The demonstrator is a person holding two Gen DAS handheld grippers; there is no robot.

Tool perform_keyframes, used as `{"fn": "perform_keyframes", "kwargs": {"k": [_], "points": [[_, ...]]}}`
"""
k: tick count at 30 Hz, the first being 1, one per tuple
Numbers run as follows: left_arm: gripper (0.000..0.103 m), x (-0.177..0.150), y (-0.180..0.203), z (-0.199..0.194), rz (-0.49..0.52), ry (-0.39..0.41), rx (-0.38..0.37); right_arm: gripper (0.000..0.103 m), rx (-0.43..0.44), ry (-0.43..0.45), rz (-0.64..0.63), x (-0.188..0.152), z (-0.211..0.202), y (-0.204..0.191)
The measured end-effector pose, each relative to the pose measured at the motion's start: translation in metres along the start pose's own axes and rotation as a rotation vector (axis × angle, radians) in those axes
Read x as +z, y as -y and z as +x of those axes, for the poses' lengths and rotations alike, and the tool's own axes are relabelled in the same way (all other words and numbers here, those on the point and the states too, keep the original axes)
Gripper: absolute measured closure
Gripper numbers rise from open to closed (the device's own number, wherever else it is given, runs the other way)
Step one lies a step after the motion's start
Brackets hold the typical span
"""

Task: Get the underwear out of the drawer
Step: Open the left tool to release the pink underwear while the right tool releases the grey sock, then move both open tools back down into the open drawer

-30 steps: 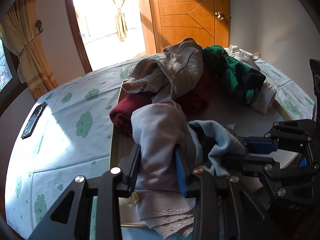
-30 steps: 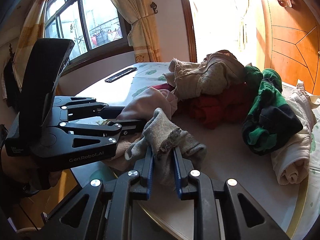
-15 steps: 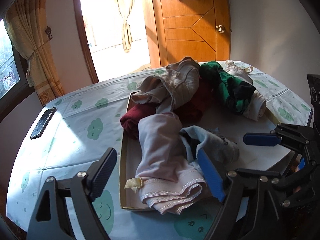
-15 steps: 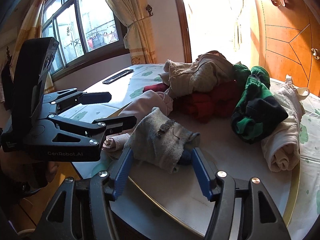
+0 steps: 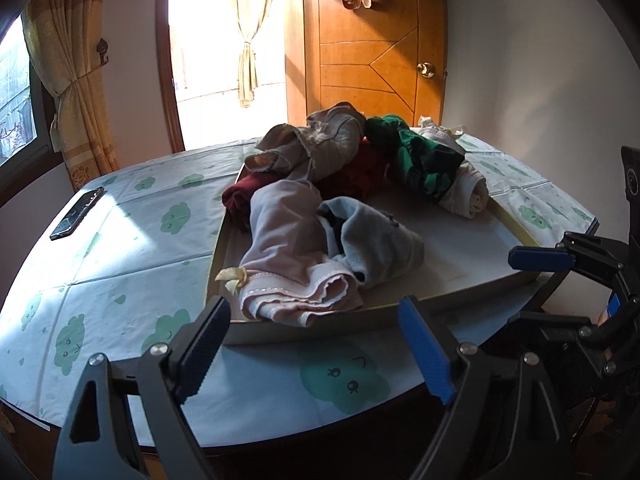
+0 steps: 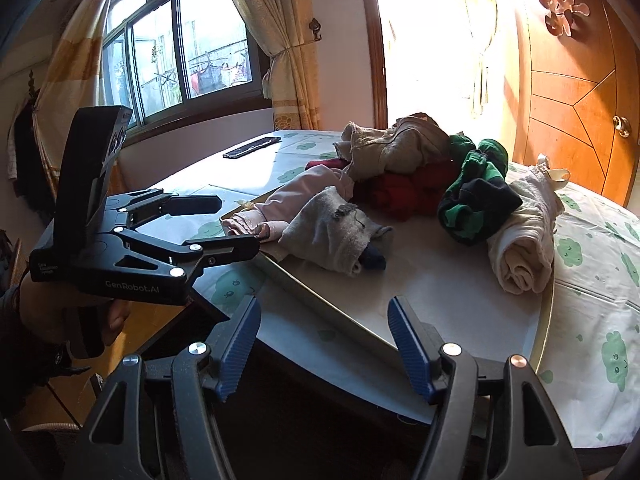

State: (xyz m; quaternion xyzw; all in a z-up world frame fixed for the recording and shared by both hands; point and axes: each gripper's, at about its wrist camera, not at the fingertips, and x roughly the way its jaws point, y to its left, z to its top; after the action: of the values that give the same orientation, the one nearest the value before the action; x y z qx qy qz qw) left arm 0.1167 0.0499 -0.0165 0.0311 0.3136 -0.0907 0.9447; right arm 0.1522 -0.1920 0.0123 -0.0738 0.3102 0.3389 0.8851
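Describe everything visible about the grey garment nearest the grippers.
The grey garment is soft, fleecy-looking cloth, crumpled into a loose roll on the tray's white floor near its front edge. A dark piece pokes from one end, and a frayed patch shows on top. It leans against the pale pink garment. Neither gripper touches it.

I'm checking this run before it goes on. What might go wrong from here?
The pink underwear hangs over the near rim of the tray and may slide off. It overlaps the grey garment, so a grab may lift both. The tray itself sits close to the table edge.
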Motion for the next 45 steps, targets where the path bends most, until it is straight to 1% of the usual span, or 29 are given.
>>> {"fn": "perform_keyframes", "kwargs": {"k": [7, 11, 16, 20, 24, 30, 35, 38, 43, 45], "points": [[0.016, -0.021, 0.025, -0.009, 0.035, -0.012, -0.049, 0.035, -0.009, 0.011, 0.001, -0.024, -0.034, 0.006], [0.016, -0.033, 0.044, -0.01, 0.07, -0.032, -0.076, 0.035, -0.028, -0.006, -0.003, -0.039, -0.048, 0.014], [0.016, -0.05, 0.072, -0.01, 0.128, -0.069, -0.116, 0.035, -0.057, -0.06, -0.015, -0.062, -0.058, 0.023], [0.016, -0.066, 0.096, -0.005, 0.185, -0.124, -0.158, 0.034, -0.074, -0.12, -0.035, -0.085, -0.064, 0.029], [0.016, -0.083, 0.121, 0.007, 0.262, -0.201, -0.188, 0.035, -0.092, -0.18, -0.07, -0.103, -0.064, 0.034], [0.016, -0.099, 0.152, 0.027, 0.38, -0.33, -0.232, 0.035, -0.122, -0.299, -0.168, -0.122, -0.038, 0.034], [0.016, -0.104, 0.16, 0.043, 0.386, -0.439, -0.297, 0.035, -0.141, -0.405, -0.195, -0.135, -0.01, 0.041], [0.016, -0.106, 0.165, 0.05, 0.399, -0.486, -0.32, 0.035, -0.157, -0.432, -0.222, -0.139, -0.002, 0.043], [0.016, -0.11, 0.171, 0.067, 0.38, -0.609, -0.397, 0.035, -0.159, -0.489, -0.255, -0.146, 0.007, 0.044], [0.016, -0.113, 0.176, 0.073, 0.387, -0.651, -0.407, 0.035, -0.16, -0.509, -0.262, -0.148, 0.011, 0.045]]}}
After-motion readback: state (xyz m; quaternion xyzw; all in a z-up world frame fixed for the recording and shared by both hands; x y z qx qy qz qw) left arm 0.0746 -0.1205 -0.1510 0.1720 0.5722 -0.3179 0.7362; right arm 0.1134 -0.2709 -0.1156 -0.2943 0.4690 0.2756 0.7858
